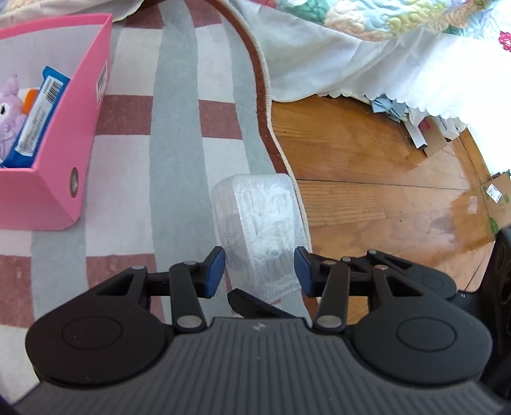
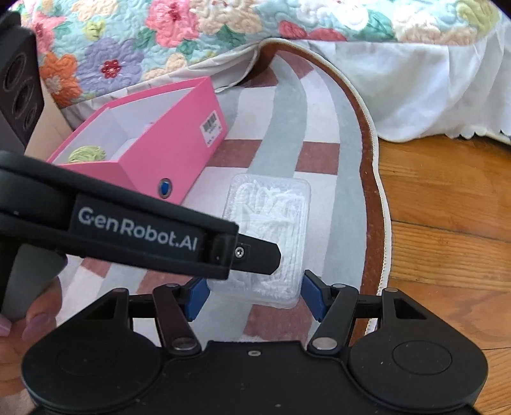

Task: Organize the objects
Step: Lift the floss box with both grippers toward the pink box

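Observation:
A clear plastic box of white pieces (image 1: 265,230) lies on the striped rug near its edge; it also shows in the right wrist view (image 2: 271,230). My left gripper (image 1: 259,271) is open with its blue pads on either side of the box's near end. My right gripper (image 2: 254,295) is open too, its pads flanking the box's near end from another side. The left gripper's black body (image 2: 127,230) crosses the right wrist view over the box. A pink open box (image 1: 64,153) stands on the rug to the left, holding a purple plush toy (image 1: 9,108) and a blue packet (image 1: 38,121).
The pink box (image 2: 169,143) also shows in the right wrist view. A bed with a floral quilt (image 2: 191,28) and white skirt (image 1: 367,64) borders the rug. Bare wood floor (image 1: 383,178) lies to the right, with cardboard scraps (image 1: 431,137) under the bed.

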